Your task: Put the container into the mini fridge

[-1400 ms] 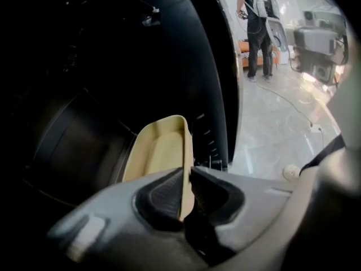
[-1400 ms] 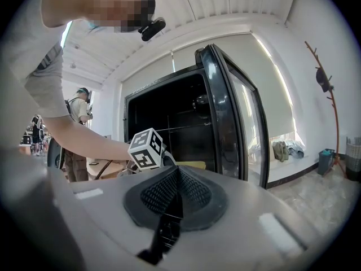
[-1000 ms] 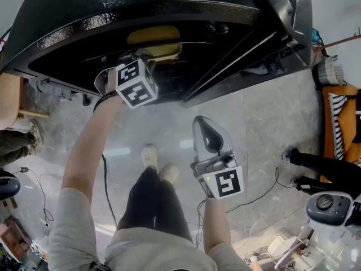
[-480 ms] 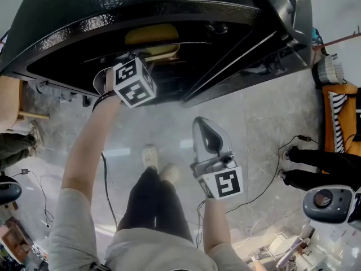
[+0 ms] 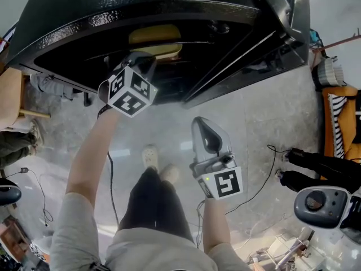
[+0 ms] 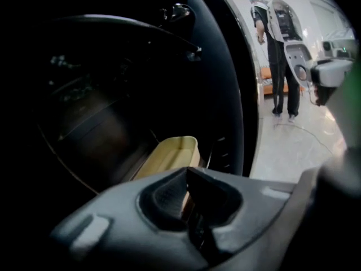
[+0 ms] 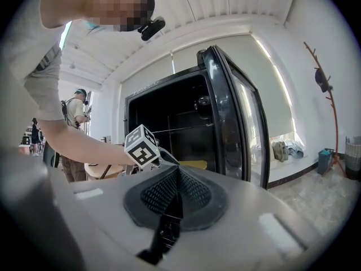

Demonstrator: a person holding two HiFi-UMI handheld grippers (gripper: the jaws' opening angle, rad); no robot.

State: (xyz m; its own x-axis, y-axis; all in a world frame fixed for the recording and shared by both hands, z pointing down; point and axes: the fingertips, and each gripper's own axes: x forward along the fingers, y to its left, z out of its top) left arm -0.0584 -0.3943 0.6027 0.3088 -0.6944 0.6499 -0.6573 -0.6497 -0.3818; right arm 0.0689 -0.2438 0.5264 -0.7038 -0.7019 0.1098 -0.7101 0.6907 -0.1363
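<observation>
Container (image 5: pixel 155 35) sits on a shelf inside the mini fridge (image 5: pixel 141 4), door open, at 12 o'clock in the head view. Left gripper (image 5: pixel 142 58) is at the fridge mouth, jaws narrow and pinching the container's near edge. Right gripper (image 5: pixel 206 131) is at 5 o'clock over the floor (image 5: pixel 259 123), jaws together, empty.

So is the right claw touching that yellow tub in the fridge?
Apart. Head view shows the right gripper over floor, clear of the yellow container inside the fridge.
</observation>
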